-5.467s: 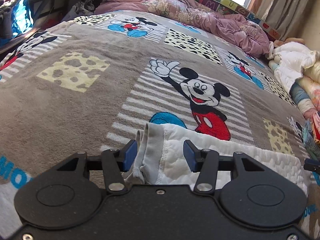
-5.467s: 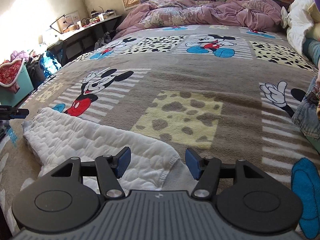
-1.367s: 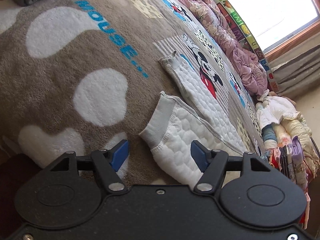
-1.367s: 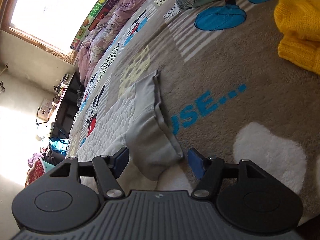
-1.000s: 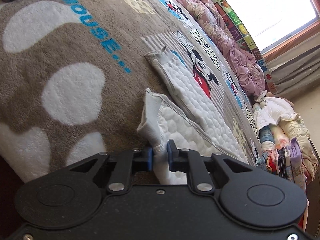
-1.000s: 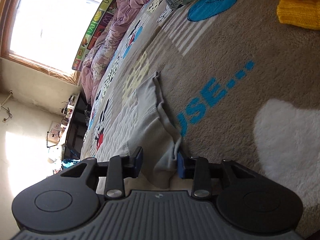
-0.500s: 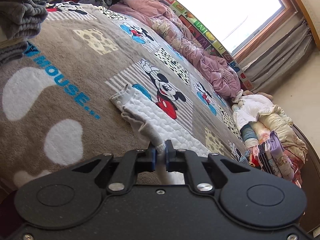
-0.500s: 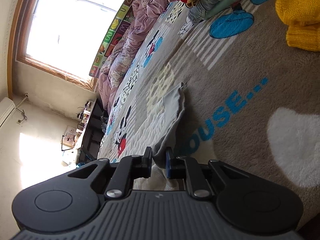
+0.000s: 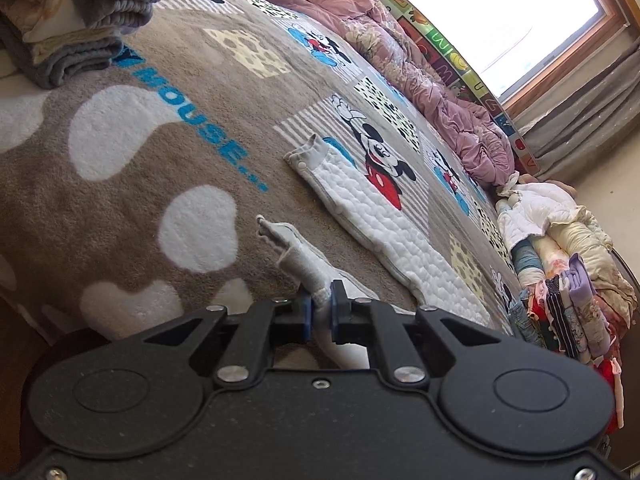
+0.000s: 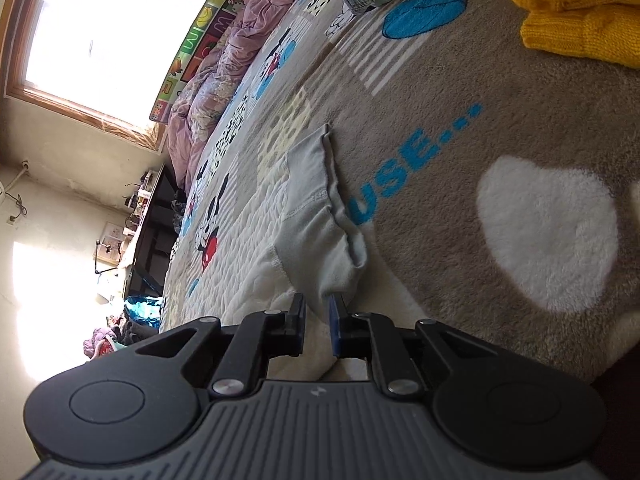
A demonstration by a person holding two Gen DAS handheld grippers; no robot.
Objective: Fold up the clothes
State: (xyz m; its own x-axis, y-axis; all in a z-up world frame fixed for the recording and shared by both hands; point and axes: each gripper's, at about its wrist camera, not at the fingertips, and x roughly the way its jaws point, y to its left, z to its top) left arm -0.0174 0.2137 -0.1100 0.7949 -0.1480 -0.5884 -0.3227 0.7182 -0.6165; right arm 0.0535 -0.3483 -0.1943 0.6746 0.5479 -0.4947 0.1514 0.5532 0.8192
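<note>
Soft and fuzzy, the grey mouse blanket (image 9: 132,184) covers the whole bed, with white blobs and blue letters on it. Right up close, the left gripper (image 9: 320,316) is clenched tight on a grey cuff (image 9: 296,256) of the white quilted garment (image 9: 384,224), and the cuff sticks up off the blanket in a little twisted roll. The right gripper (image 10: 317,320) is clenched on the grey waistband (image 10: 320,224) of the same garment (image 10: 248,248), which bunches up just in front of its blue pads. The rest of the white garment lies flat on the blanket, stretching away from both grippers, next to a cartoon mouse picture (image 9: 380,156). Off to the side is a pile of grey folded towels (image 9: 68,12) in the left view, and a yellow knit sweater (image 10: 580,12) in the right view. A stack of folded clothes (image 9: 568,292) sits by the far edge. Farthest away are a rumpled pink quilt (image 9: 424,80) and a bright window (image 10: 108,28).
</note>
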